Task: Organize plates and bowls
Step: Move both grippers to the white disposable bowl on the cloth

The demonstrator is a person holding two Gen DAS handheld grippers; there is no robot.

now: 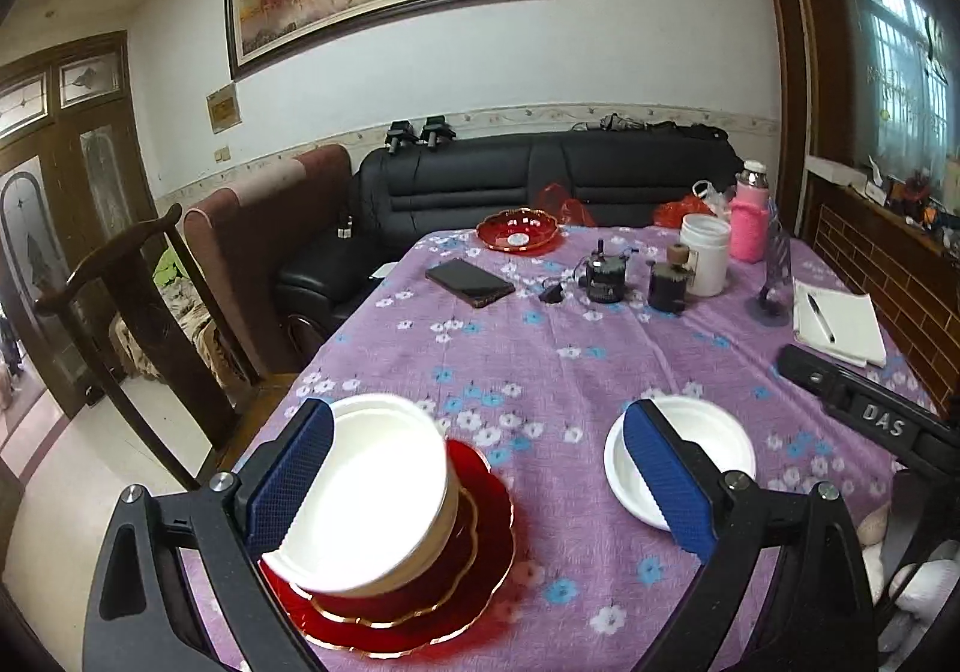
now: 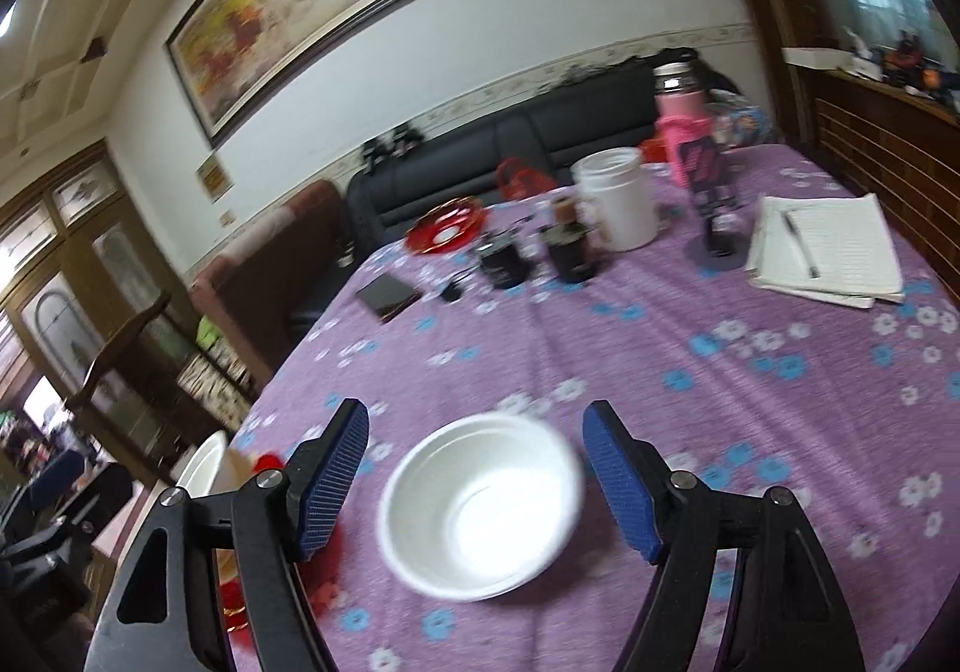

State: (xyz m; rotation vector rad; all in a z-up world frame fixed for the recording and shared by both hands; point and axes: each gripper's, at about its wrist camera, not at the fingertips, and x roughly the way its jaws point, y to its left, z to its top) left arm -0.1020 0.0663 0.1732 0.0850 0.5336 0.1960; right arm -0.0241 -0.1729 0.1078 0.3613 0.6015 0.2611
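A white bowl (image 1: 372, 492) sits tilted on a stack of red gold-rimmed plates (image 1: 432, 588) at the table's near left corner. My left gripper (image 1: 480, 477) stands open around it; its left pad (image 1: 294, 480) lies beside the bowl's rim and the right pad is far off. A second white bowl (image 1: 714, 438) rests on the cloth to the right. In the right wrist view this bowl (image 2: 480, 504) lies between the spread fingers of my right gripper (image 2: 477, 480), which is open with neither pad touching it. Another red plate (image 1: 519, 231) sits at the far edge.
On the purple flowered tablecloth (image 1: 540, 348) lie a dark phone (image 1: 471, 282), two small dark jars (image 1: 606, 279), a white tub (image 1: 705, 255), a pink bottle (image 1: 750, 219) and a notebook with pen (image 2: 822, 252). A wooden chair (image 1: 120, 276) stands left; a black sofa (image 1: 540, 174) is behind.
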